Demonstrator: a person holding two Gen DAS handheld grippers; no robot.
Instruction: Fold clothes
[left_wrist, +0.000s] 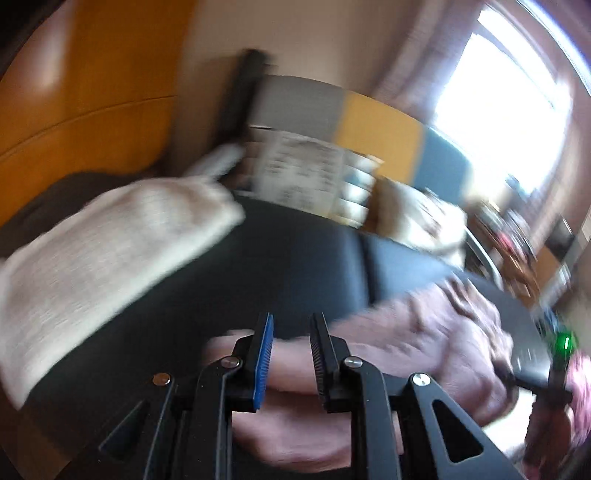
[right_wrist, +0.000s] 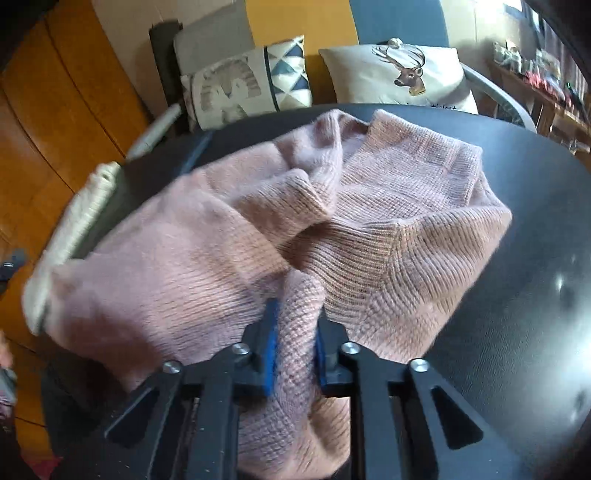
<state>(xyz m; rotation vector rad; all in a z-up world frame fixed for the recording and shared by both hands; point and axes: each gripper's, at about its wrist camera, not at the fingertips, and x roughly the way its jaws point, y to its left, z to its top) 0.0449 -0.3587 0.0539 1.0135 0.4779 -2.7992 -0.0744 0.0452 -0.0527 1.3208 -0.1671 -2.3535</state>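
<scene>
Right gripper (right_wrist: 295, 347) fingers pinch a fold of the pink sweater (right_wrist: 369, 221); left gripper (left_wrist: 291, 354) fingers narrowly apart, holding nothing.

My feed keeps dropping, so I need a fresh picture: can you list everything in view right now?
pink sweater: one, pink knit, crumpled on the table
cream knit: one, off-white, folded, left end of the table
table: one, black, under both garments
deer cushion: one, white, behind the table
patterned cushion: one, white with blue triangles, left of the deer cushion
left gripper: black, jaws apart, nothing between them, above the sweater
right gripper: black, jaws closed on a fold of the pink sweater
</scene>
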